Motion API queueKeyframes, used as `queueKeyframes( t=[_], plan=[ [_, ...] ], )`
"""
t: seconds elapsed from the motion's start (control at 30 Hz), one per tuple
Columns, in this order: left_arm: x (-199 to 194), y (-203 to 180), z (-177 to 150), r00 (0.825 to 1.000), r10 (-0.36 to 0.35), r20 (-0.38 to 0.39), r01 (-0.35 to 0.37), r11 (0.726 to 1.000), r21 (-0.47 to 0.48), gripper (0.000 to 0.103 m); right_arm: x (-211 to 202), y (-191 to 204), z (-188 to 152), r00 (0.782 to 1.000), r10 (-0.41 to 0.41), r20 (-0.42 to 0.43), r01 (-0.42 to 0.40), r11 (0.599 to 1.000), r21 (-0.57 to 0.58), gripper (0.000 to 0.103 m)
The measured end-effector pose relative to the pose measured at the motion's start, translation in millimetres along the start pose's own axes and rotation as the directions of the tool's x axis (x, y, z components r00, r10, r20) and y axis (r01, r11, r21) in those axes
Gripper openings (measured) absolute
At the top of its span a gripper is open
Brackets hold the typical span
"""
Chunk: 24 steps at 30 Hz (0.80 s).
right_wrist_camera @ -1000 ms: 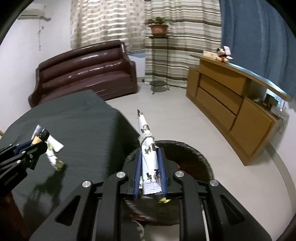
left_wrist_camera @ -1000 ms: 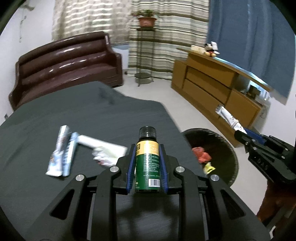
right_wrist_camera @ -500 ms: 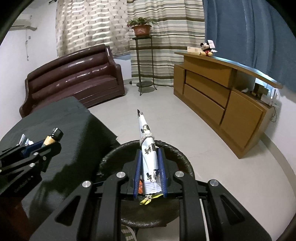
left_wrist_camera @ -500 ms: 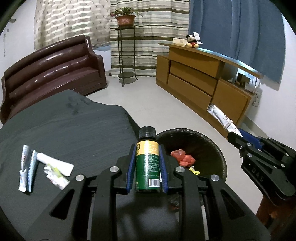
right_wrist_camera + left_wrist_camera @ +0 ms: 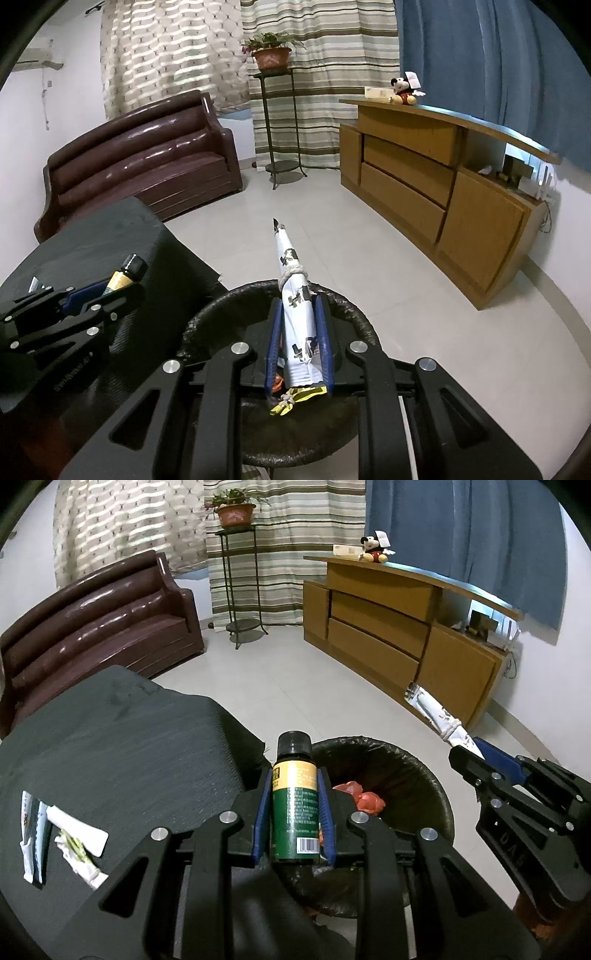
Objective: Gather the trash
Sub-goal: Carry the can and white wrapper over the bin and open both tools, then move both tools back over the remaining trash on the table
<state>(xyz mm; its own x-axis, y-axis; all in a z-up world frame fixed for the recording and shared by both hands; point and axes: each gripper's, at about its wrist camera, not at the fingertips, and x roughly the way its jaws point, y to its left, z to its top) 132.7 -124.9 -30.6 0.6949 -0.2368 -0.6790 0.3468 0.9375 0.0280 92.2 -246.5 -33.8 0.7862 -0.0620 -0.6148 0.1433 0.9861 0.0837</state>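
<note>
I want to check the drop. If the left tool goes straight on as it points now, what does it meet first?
Most likely the bin: the left tool, shut on the green bottle, points down over its near rim toward the red trash inside. Depth is unclear.

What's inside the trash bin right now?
The bin holds red crumpled trash and a yellow scrap. The left gripper and its bottle cover the rest.

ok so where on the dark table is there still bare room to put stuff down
Most of the dark table is bare: the stretch from the sofa side to the edge by the bin. Only the near left corner is crowded, with the sachets and crumpled wrappers.
</note>
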Motion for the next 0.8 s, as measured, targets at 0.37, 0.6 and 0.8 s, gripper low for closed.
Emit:
queueKeyframes(
  t=[0.37,0.6,0.8],
  plan=[
    [0.2,3.6,-2.5,1.0,0.021,-0.002,-0.021,1.0,-0.014,0.042,0.7,-7.5,3.4,1.0,-0.013,0.007,0.012,0.999,0.032,0.042],
    [-8.9,15.4,-4.4,0.999,0.034,-0.002,-0.034,0.999,-0.034,0.05,-0.4,-0.6,3.1,1.0,-0.002,0.005,0.002,1.0,0.015,0.059],
    [-24.4,40.3,-14.9,0.998,0.068,-0.012,-0.069,0.996,-0.063,0.052,-0.1,18.8,0.8,0.999,0.051,-0.016,-0.051,0.999,-0.013,0.061]
  ],
)
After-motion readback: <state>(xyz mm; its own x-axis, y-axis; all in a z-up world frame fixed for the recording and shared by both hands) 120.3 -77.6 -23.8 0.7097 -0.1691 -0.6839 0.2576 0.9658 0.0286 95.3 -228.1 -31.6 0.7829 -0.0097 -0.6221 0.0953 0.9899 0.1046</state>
